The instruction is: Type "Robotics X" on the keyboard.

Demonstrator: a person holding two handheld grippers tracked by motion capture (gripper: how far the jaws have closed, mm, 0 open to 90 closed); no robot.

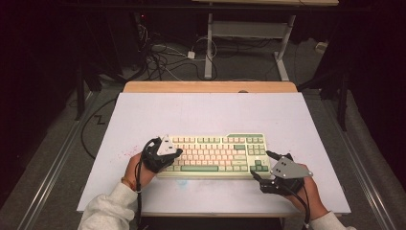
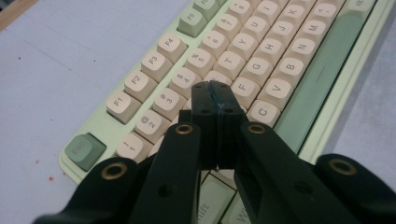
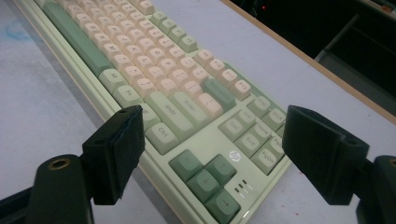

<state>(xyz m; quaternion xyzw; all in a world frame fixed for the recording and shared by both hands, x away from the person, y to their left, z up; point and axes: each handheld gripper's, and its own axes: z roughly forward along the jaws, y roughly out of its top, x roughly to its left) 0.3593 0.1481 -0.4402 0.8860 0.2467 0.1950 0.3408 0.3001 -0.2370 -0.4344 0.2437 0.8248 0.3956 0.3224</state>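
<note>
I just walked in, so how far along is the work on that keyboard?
Done: the left gripper is shut, its tips over the keyboard's left letter keys. In hand: apparently pressing a key there. Left: the right gripper hangs open by the arrow keys, nothing between its jaws.

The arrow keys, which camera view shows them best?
The right gripper view: the arrow keys lie close and sharp between its open jaws. The high view shows them small, at the keyboard's right end. The left gripper view covers the letter side instead.
</note>
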